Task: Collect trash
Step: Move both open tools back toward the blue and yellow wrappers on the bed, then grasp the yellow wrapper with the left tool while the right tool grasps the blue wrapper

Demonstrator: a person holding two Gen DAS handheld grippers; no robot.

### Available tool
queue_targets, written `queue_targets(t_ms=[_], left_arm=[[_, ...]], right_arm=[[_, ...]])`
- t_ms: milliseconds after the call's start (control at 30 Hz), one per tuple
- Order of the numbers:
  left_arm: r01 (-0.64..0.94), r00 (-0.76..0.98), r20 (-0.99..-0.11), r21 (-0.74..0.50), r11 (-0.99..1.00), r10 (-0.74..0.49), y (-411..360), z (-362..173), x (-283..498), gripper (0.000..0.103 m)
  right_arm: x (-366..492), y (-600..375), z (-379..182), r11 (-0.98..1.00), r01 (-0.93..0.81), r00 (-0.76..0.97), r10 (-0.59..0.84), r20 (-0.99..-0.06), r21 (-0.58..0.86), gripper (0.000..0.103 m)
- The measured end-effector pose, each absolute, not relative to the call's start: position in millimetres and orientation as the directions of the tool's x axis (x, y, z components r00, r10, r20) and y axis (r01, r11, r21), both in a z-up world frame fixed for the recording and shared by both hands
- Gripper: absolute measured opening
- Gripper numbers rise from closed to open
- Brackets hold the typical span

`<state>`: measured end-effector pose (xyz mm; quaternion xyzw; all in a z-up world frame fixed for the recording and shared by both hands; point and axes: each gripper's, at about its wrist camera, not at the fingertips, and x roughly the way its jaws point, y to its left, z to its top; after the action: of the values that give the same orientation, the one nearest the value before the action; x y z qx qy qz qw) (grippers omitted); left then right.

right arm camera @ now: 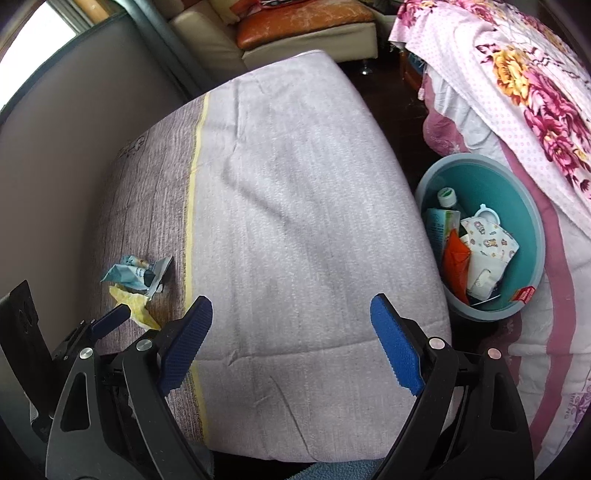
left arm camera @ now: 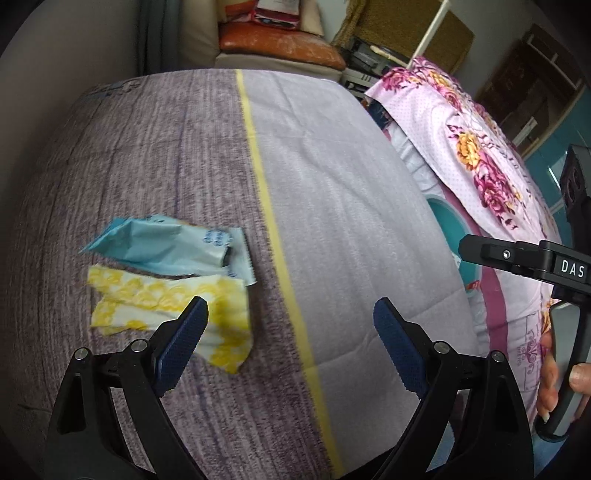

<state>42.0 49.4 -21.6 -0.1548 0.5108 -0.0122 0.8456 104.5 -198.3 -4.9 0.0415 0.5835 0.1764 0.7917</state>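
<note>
A light blue wrapper and a yellow patterned wrapper lie side by side on the purple-grey side of the mattress cover. My left gripper is open and empty, its left fingertip just over the yellow wrapper's near edge. Both wrappers show small in the right wrist view: blue, yellow. My right gripper is open and empty above the pale part of the mattress. A teal basin holding several pieces of trash stands on the floor right of the mattress.
A floral pink quilt drapes over the bed on the right. A sofa with an orange cushion stands at the far end. A padded wall panel bounds the mattress on the left. The right gripper's body shows in the left wrist view.
</note>
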Motion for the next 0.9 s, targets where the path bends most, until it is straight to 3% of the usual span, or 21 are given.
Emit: queue_targets(t_ms=[200, 467, 500, 567, 633, 900], left_arm=[[-0.279, 0.473, -0.868, -0.311, 0.909, -0.152, 105, -36, 20, 0.091], [-0.324, 0.47, -0.873, -0.309, 0.894, -0.131, 137, -49, 7, 0.091], [-0.322, 0.471, -0.873, -0.303, 0.897, -0.126, 141, -50, 6, 0.091], [-0.322, 0.47, -0.875, -0.291, 0.901, -0.115, 147, -51, 4, 0.091], [-0.323, 0.473, -0.874, -0.289, 0.901, -0.111, 156, -52, 0, 0.091], [-0.351, 0.467, -0.873, -0.325, 0.878, -0.137, 178, -63, -15, 0.091]], right_arm=[[103, -154, -10, 0.912, -0.314, 0.217, 0.339, -0.915, 0.263, 0.083], [107, -73, -15, 0.829, -0.512, 0.153, 0.347, -0.925, 0.227, 0.083], [107, -63, -15, 0.819, -0.53, 0.149, 0.344, -0.927, 0.219, 0.081], [108, -38, -18, 0.79, -0.578, 0.131, 0.338, -0.932, 0.205, 0.067], [110, -14, -22, 0.76, -0.62, 0.105, 0.33, -0.938, 0.198, 0.061], [117, 50, -47, 0.693, -0.696, 0.028, 0.29, -0.957, 0.189, 0.057]])
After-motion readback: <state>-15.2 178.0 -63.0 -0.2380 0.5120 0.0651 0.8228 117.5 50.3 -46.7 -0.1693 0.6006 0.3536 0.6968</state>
